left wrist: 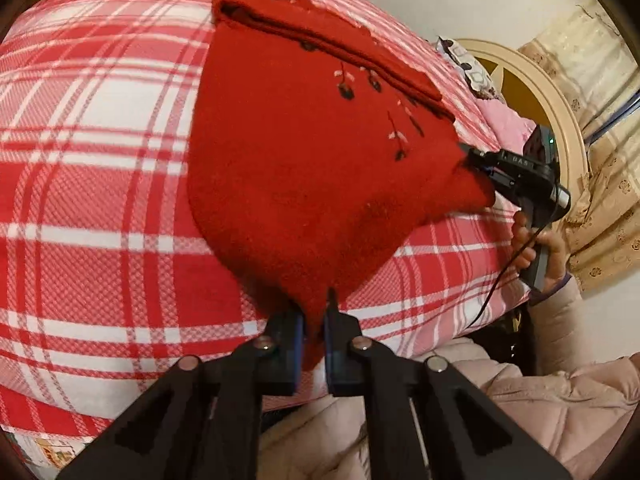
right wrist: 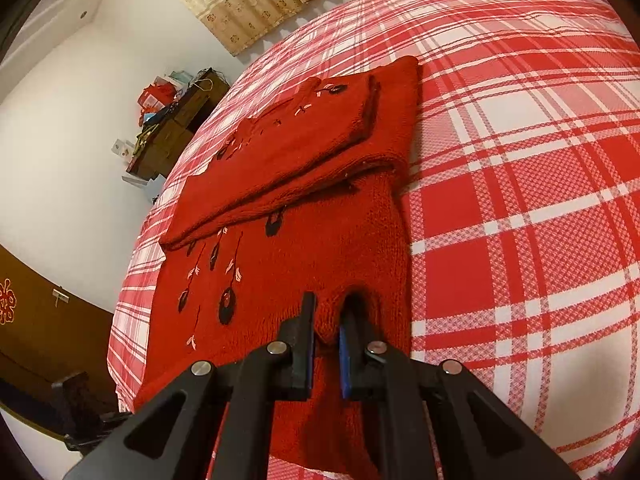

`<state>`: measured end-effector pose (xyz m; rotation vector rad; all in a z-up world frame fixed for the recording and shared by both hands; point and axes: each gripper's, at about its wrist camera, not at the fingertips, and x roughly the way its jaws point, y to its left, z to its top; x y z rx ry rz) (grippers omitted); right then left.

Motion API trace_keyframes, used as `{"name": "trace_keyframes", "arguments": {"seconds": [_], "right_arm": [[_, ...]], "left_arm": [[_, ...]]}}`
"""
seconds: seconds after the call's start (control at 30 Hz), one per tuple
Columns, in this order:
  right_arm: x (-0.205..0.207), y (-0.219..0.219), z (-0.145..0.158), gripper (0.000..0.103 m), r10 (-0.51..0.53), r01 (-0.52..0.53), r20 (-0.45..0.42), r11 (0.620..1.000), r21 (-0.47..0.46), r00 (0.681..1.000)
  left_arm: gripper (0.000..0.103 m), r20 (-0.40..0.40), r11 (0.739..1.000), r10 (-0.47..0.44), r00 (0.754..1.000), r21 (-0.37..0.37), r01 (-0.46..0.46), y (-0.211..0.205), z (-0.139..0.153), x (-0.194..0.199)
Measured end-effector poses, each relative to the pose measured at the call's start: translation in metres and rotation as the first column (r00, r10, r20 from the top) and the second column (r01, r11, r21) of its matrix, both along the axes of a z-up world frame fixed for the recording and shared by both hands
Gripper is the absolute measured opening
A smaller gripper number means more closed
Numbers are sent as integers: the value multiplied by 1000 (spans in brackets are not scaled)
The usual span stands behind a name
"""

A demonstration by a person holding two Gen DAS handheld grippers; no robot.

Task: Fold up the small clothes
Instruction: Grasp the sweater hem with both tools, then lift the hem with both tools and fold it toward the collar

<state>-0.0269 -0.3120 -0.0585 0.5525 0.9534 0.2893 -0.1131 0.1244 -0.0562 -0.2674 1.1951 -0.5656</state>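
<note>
Bed [right wrist: 520, 200] with red plaid cover carries one red knitted sweater [right wrist: 280, 264], partly folded. Two claws, each closed on its near hem: left claw [left wrist: 316, 312] seemingly at one corner, right claw [right wrist: 326, 316] pinching a raised fold.

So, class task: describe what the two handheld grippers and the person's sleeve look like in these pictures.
Each gripper, left gripper and right gripper, has matte black angular fingers with blue pads and silver round bolts at the joints. The right one's black body carries white lettering, a silver knob and a thin black cable. The sleeve is pale pink, quilted and puffy.
</note>
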Motion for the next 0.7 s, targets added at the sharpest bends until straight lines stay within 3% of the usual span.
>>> {"name": "trace_keyframes", "arguments": {"seconds": [0.13, 0.37, 0.53, 0.63, 0.7], "right_arm": [[2, 2, 1, 9, 7, -7, -5, 1000, -14, 1000], [3, 2, -1, 9, -12, 12, -4, 1000, 3, 1000], [4, 2, -1, 9, -21, 22, -9, 1000, 4, 1000], [5, 1, -1, 9, -22, 22, -12, 1000, 5, 1000], [6, 1, -1, 9, -18, 19, -14, 1000, 5, 1000]], "left_arm": [[9, 72, 999, 16, 997, -33, -14, 4, 30, 12], [9, 78, 986, 117, 990, -131, -106, 20, 60, 91], [14, 98, 986, 166, 981, -30, -163, 16, 52, 153], [16, 135, 984, 170, 976, 28, -175, 15, 50, 164], [26, 151, 989, 138, 979, 22, -143, 15, 51, 161]]}}
